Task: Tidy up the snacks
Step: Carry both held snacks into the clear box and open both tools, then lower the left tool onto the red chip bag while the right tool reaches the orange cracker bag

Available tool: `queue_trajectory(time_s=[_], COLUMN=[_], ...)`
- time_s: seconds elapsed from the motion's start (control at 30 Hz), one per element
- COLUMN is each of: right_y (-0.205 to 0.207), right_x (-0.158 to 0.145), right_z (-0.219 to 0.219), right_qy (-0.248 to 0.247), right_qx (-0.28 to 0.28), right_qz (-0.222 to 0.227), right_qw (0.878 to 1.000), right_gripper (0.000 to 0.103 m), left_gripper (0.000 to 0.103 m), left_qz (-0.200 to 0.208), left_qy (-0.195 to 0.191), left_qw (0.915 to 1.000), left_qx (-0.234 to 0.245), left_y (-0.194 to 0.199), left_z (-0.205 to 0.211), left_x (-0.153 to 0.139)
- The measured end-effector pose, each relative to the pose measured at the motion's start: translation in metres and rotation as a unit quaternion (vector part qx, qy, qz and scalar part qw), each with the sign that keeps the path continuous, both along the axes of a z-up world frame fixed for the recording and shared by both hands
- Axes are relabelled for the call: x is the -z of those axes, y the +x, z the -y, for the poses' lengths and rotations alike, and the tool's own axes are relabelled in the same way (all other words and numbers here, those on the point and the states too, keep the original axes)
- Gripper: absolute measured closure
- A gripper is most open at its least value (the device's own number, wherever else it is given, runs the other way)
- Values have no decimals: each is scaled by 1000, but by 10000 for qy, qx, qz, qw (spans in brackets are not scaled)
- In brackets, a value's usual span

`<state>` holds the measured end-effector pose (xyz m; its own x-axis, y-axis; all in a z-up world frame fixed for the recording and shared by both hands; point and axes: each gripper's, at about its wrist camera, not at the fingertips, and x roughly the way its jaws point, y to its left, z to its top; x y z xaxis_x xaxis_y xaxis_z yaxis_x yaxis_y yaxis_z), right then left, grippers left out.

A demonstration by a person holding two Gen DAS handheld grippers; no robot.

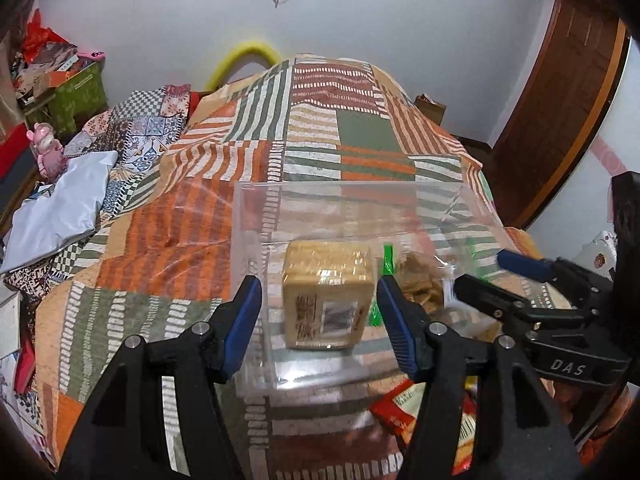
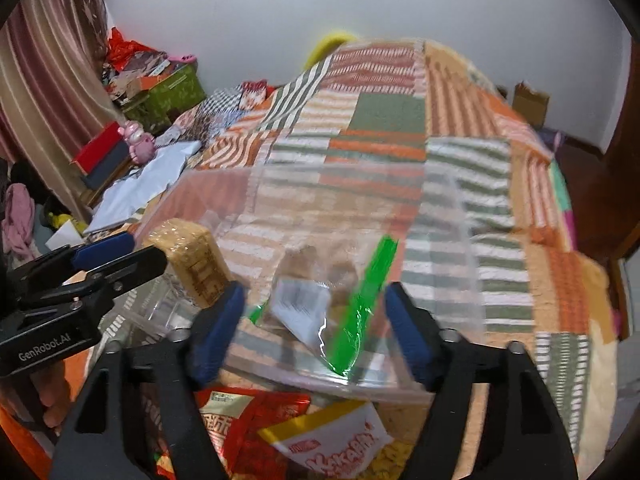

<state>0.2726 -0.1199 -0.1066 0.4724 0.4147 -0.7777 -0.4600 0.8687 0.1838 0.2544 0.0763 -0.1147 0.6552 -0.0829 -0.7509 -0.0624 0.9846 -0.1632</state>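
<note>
Black "DAS" and "GenRobot.AI" lettering marks the left gripper and right gripper, both released.

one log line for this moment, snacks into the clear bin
stage: filling | clear bin: on bedspread | inside: tan cracker block, green-striped bag | left tool: open | right tool: open | loose packets: outside bin

A bed with a patchwork cover of orange, green and white stripes fills the room. Behind it is a plain white wall. A brown wooden door stands at the right, and a striped curtain hangs at the left.
</note>
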Motion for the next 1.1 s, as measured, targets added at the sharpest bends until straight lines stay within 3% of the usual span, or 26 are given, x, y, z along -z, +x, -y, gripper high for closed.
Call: queue_trajectory(time_s=[0.5,0.8,1.1], right_y=[-61,-101,-126], right_x=[-54,-42,-16], right_z=[39,71,90], right_qy=[147,113,176], right_qx=[156,340,379], right_qz=[823,751,362], right_qw=[9964,9965,9985], right_gripper=[18,17,17], left_gripper=[13,12,12], left_qz=[655,353,-45], left_qy=[427,495,356], left_qw=[9968,9981,9986], left_qx=[-150,-135,-391], left_y=[-91,-137,-173], left_z=[13,27,25], left_x=[-43,-19,4])
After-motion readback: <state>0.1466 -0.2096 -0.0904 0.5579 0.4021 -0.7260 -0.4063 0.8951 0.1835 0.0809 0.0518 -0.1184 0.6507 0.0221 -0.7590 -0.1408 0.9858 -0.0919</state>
